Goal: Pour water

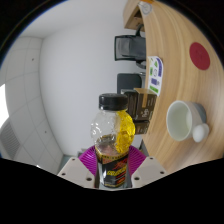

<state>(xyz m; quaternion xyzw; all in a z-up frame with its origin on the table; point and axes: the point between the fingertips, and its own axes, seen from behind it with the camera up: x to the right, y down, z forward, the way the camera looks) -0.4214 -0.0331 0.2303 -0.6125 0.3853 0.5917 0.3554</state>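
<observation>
Fingers clamped on bottle, pink pads either side. Bottle upright, black cap on, long axis vertical. White cup ahead to right on wooden table; pour goes that way.

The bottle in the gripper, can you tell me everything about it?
The clear plastic bottle with a black cap stands upright, clamped between the purple-padded fingers of the hand-held gripper. Yellow shows inside it, and a dark label wraps its lower part. It is raised beside the wooden table, near the white cup.
</observation>
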